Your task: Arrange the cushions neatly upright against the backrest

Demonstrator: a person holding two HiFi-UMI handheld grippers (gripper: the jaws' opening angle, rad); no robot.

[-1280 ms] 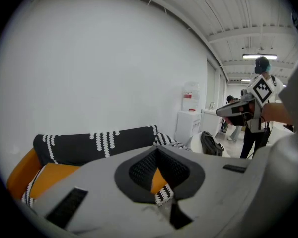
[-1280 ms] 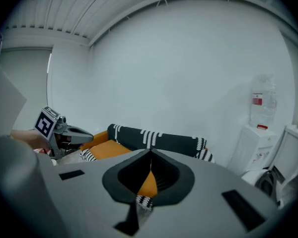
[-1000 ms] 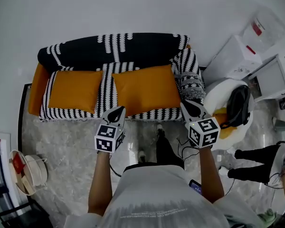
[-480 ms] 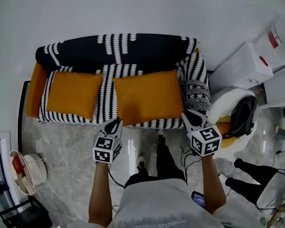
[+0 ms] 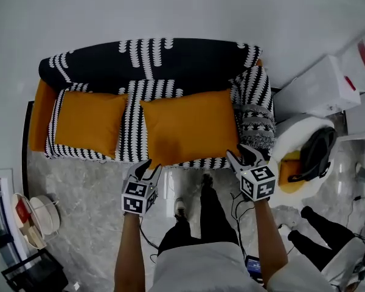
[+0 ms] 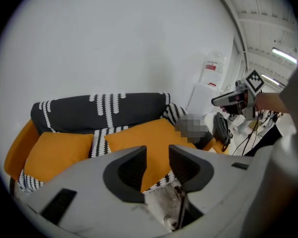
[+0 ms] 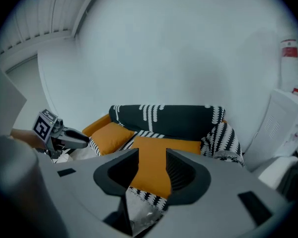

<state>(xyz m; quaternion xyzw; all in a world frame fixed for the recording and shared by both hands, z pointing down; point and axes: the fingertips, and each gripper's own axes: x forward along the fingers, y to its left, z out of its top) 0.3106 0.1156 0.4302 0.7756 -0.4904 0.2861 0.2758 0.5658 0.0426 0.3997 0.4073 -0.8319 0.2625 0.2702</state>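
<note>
My left gripper [image 5: 147,166] and right gripper [image 5: 246,156] both have their jaws spread with nothing pinched; they have just been opening. In the head view they hang at the near edge of the sofa [image 5: 44,111], the left one off the large cushion's near left corner, the right one off its near right corner, not touching it as far as I can tell. The large orange cushion [image 5: 188,126] lies flat on the right part of the seat. The small orange cushion [image 5: 88,123] lies on the left part, with a strip of the black-and-white cover [image 5: 131,120] showing between the two. The dark backrest [image 5: 109,72] runs along the far side, behind both. To the right of the sofa a black bag [image 5: 316,151] rests on a round white seat [image 5: 286,129].

In the left gripper view, my left gripper [image 6: 156,155] shows its two pads apart, and the large cushion [image 6: 144,138] fills the gap beyond them. The small cushion [image 6: 54,150] sits to the left, and my right gripper [image 6: 221,99] is at the right.

In the right gripper view, my right gripper [image 7: 151,157] also shows its pads apart, with the large cushion [image 7: 159,145] lying flat past them. The small cushion [image 7: 109,135] is at far left, just behind my left gripper [image 7: 82,140], and the backrest [image 7: 164,118] stands beyond both.
</note>
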